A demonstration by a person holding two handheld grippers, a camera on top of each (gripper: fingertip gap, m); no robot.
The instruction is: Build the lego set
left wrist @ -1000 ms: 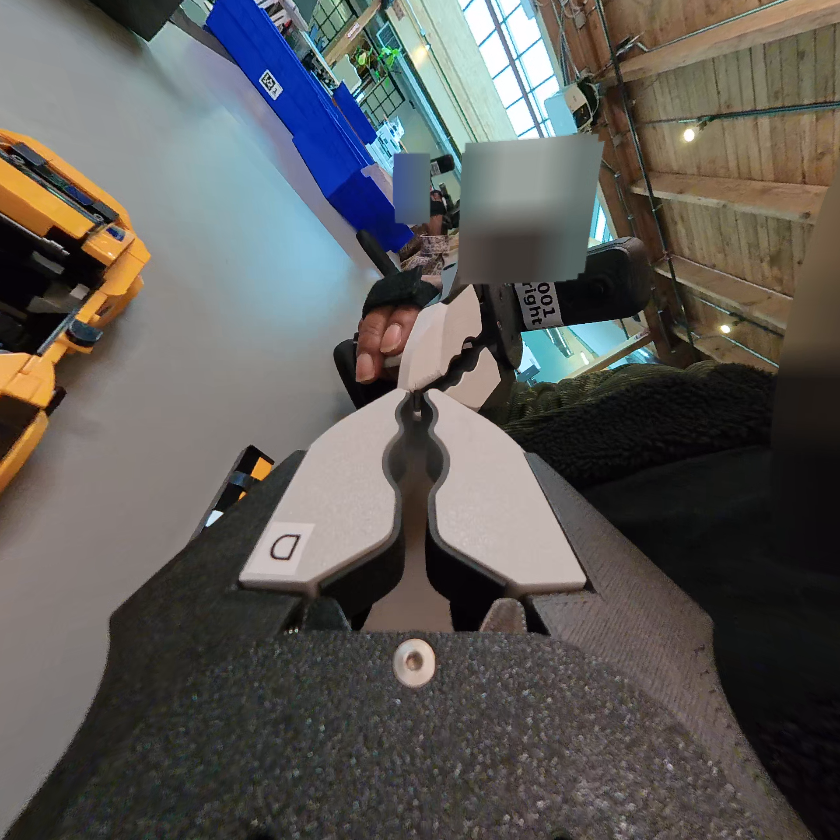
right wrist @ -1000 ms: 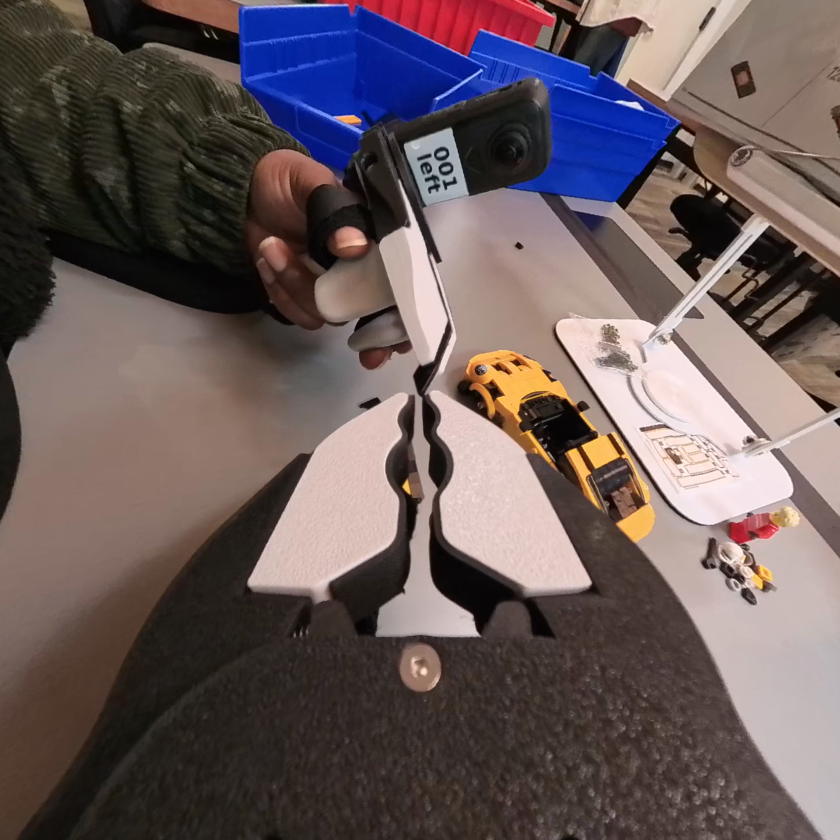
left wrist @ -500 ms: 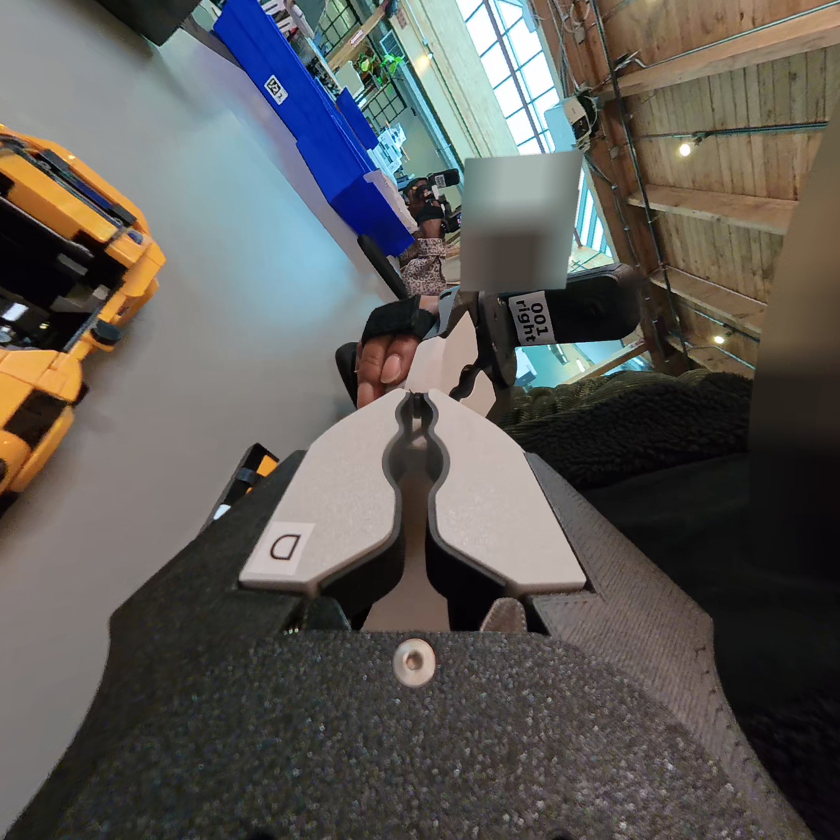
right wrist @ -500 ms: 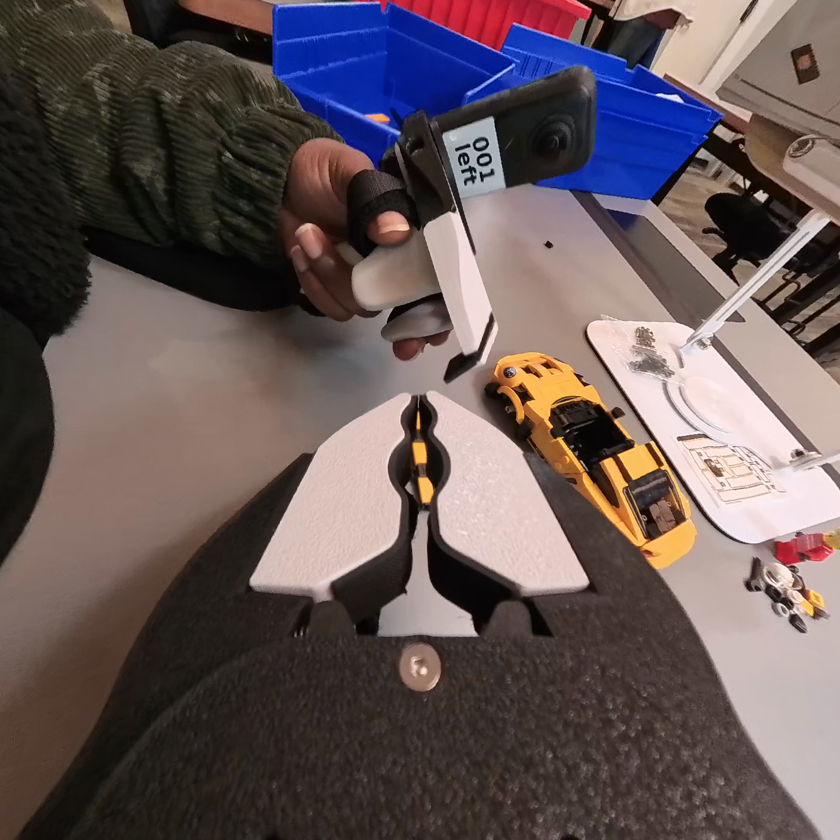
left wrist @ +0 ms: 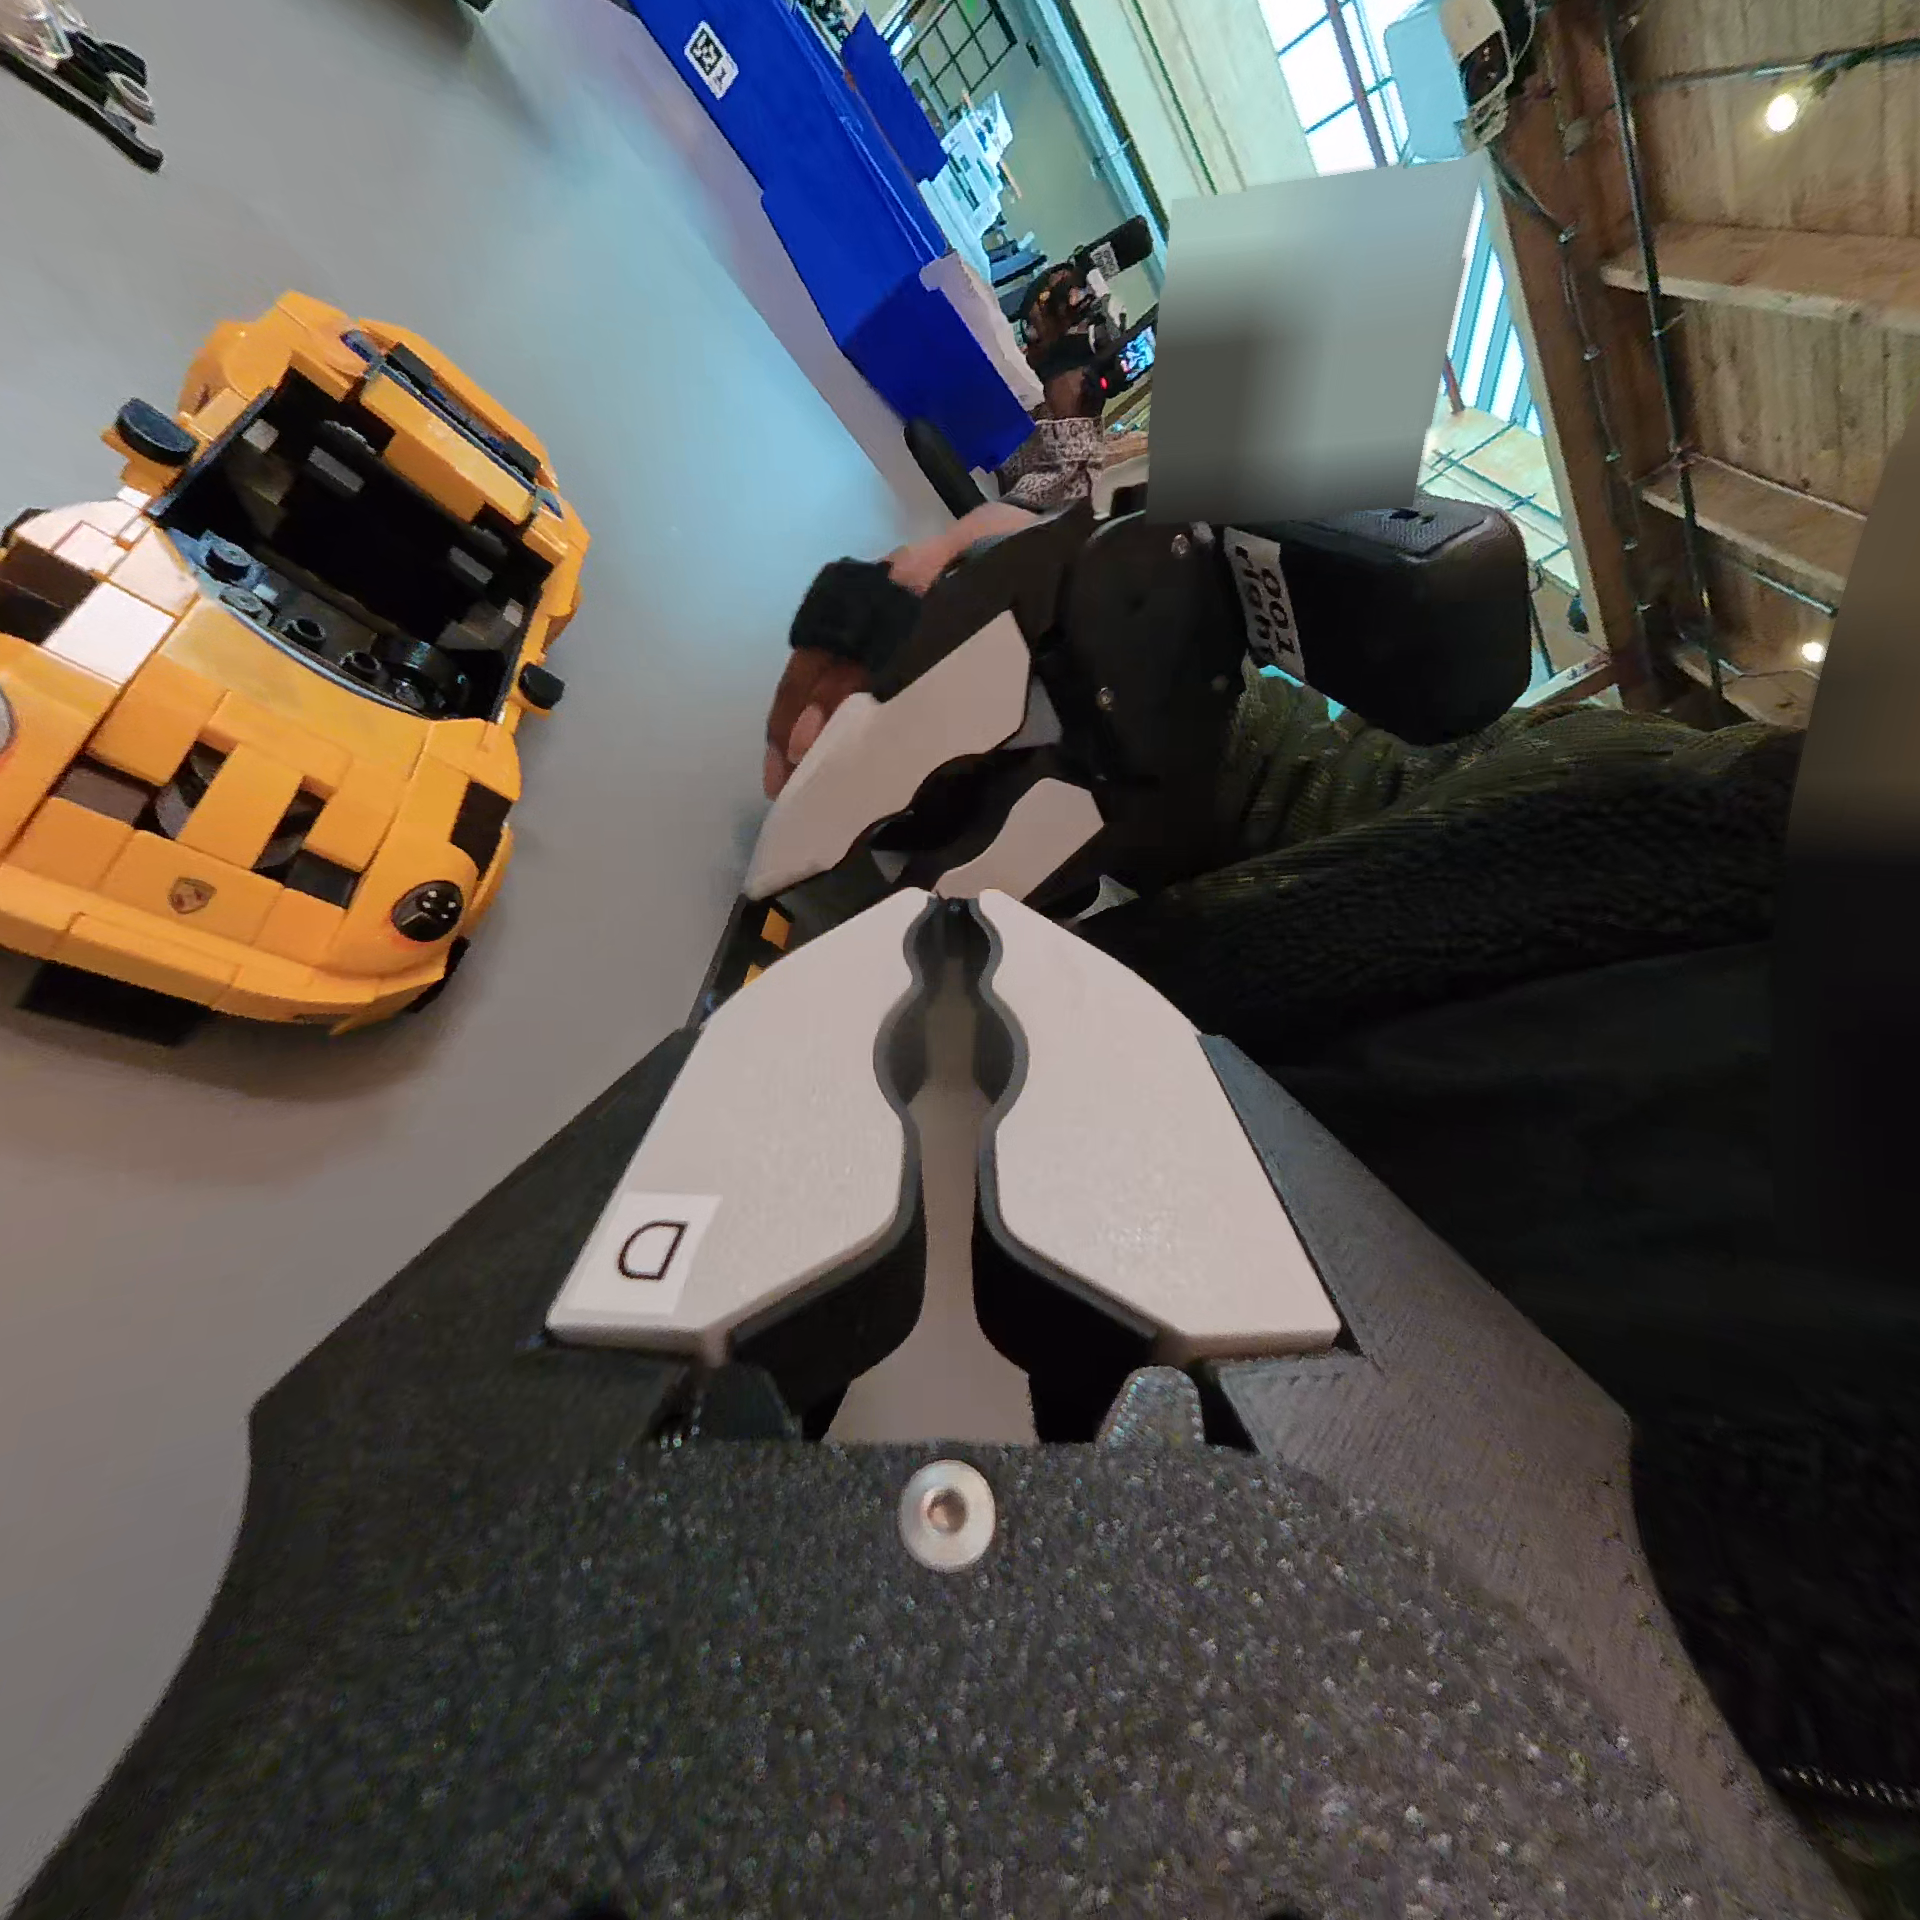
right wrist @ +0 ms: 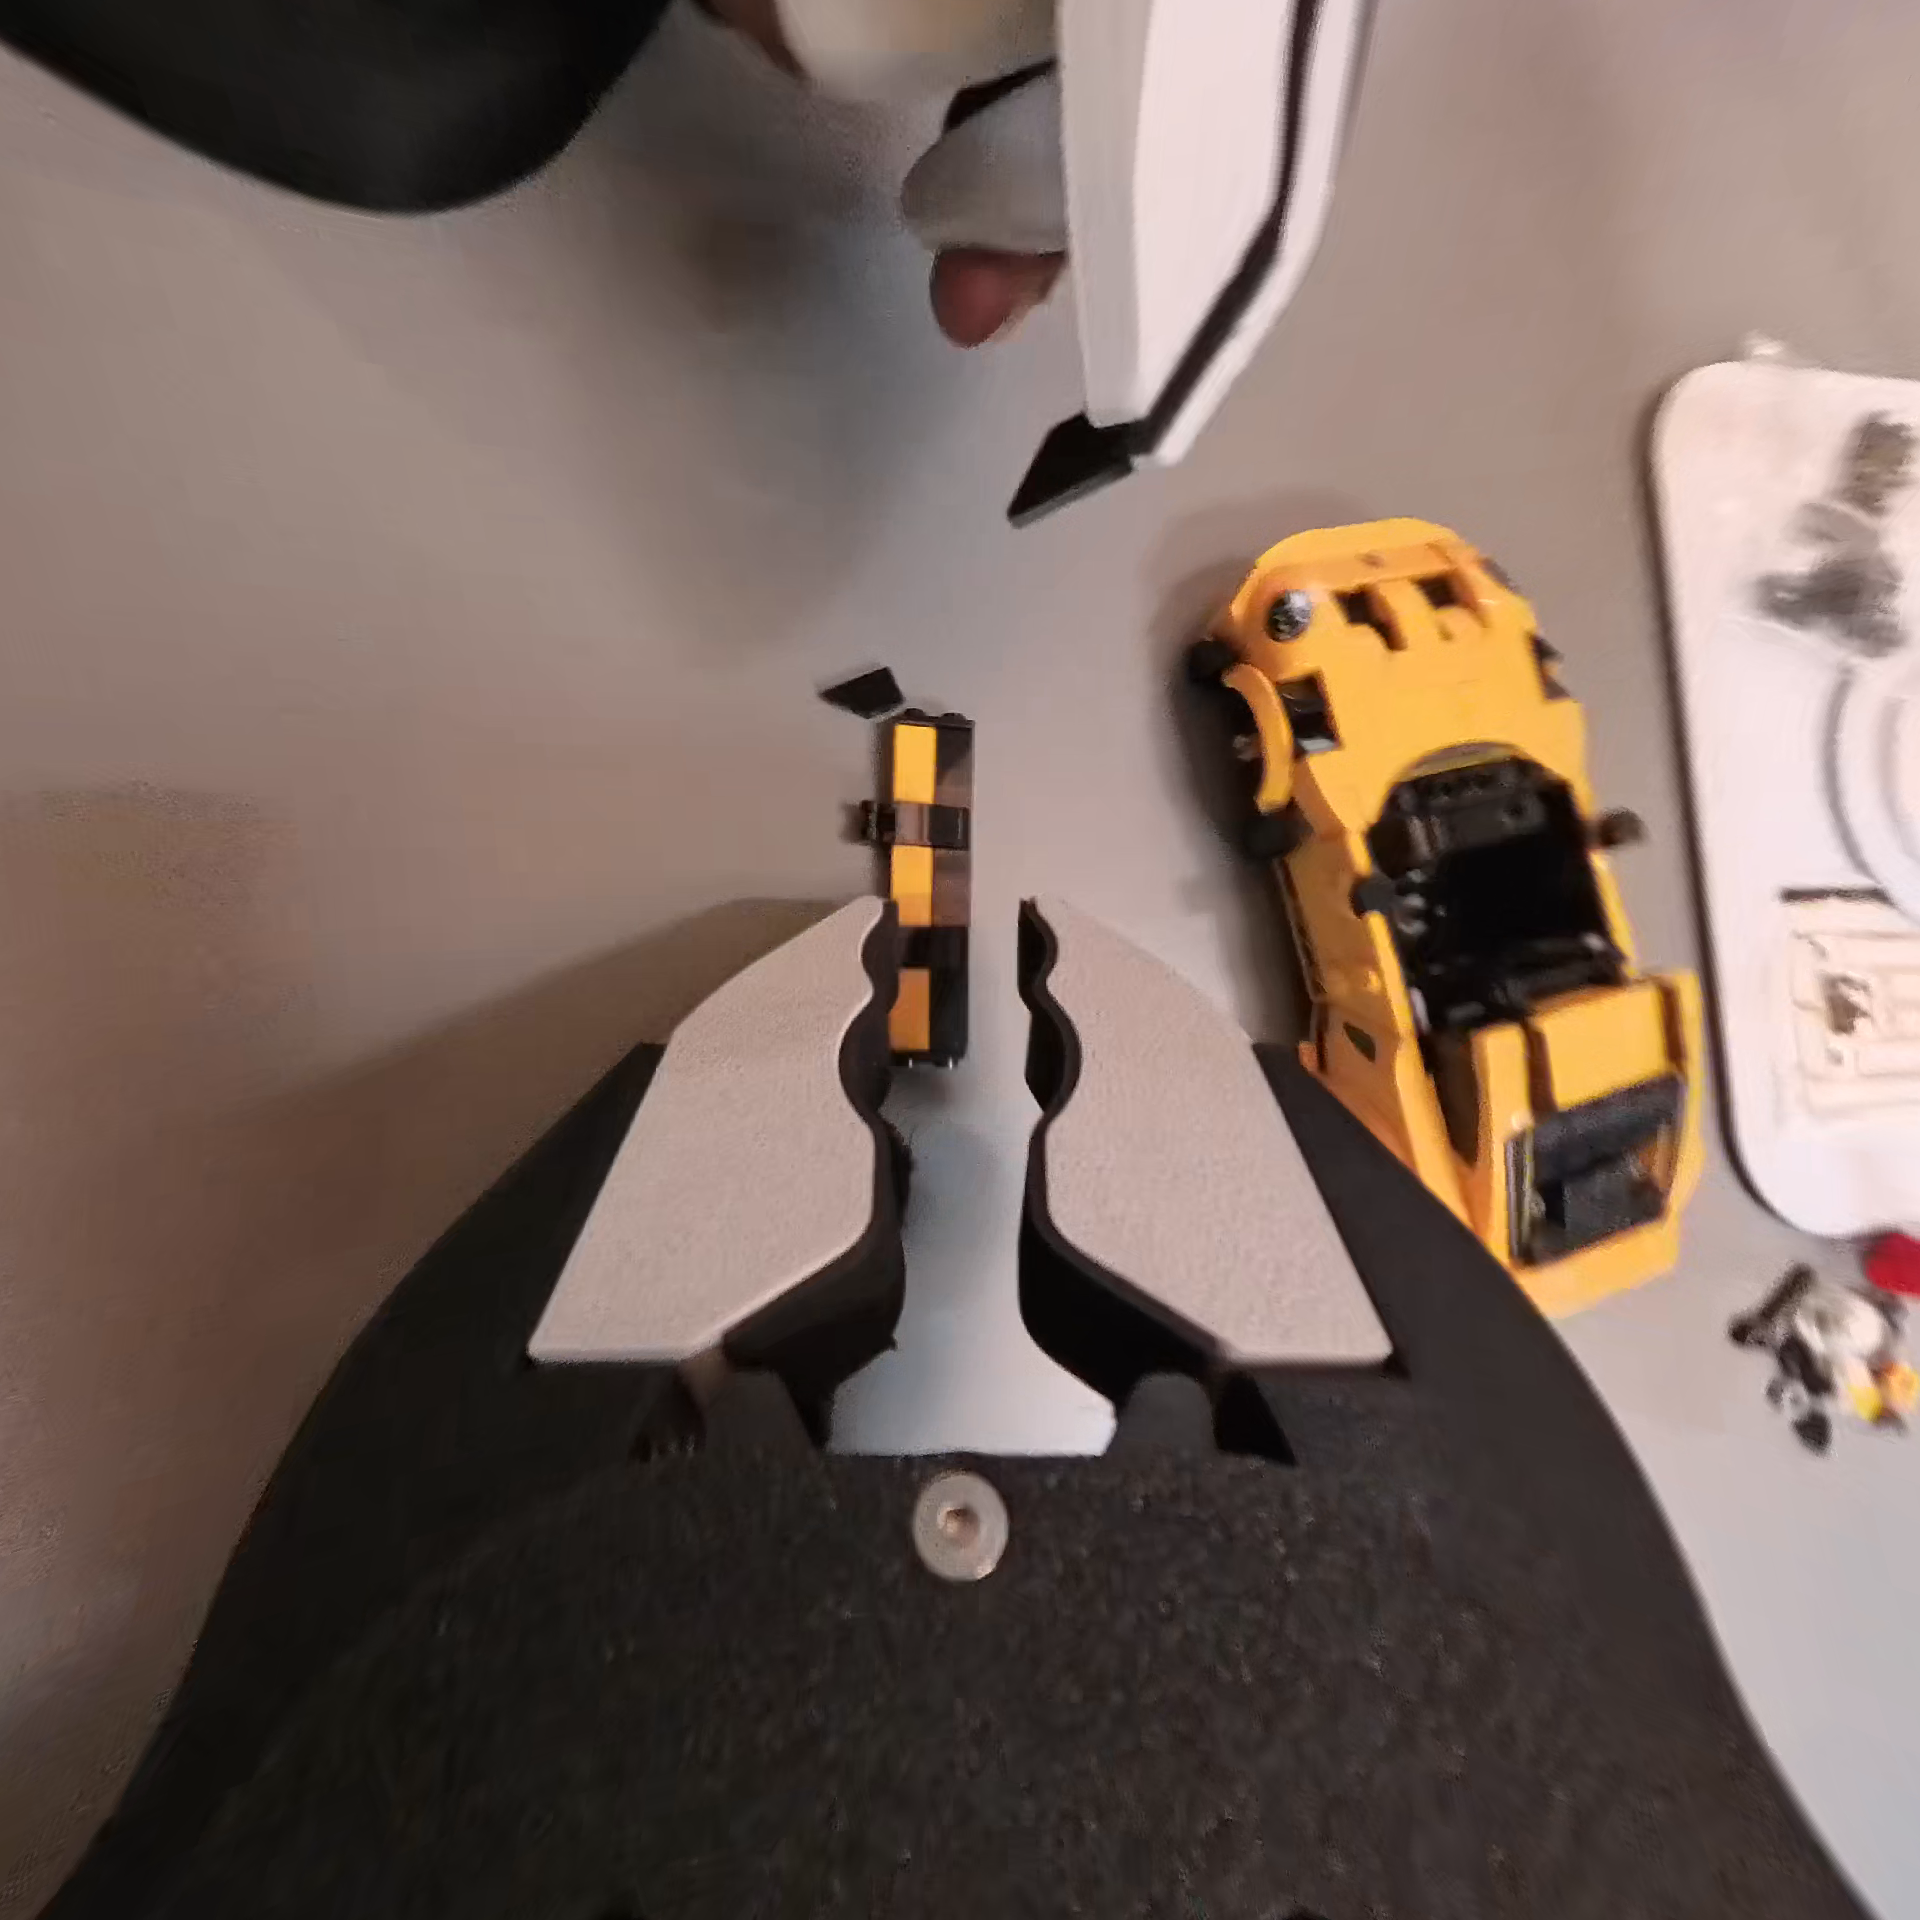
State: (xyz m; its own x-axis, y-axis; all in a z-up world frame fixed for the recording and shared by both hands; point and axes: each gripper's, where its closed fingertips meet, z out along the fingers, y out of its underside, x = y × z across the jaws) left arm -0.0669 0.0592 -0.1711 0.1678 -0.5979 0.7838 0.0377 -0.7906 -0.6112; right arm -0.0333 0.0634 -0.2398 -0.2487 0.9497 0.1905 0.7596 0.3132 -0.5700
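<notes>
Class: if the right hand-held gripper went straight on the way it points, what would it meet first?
Probably the yellow-and-black striped brick strip, already lying between the open right hand-held gripper; depth is unclear.

Open bench from 9 to 11 o'clock of the right gripper. The yellow strip sits between its spread fingers, the yellow car blocks 2 o'clock, and the other gripper hangs at 12.

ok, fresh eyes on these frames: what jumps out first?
The yellow lego car, roof off and black interior exposed, sits on the grey table right of the open right gripper. A yellow-and-black brick strip lies between that gripper's fingertips. The shut left gripper hangs above both.
</notes>
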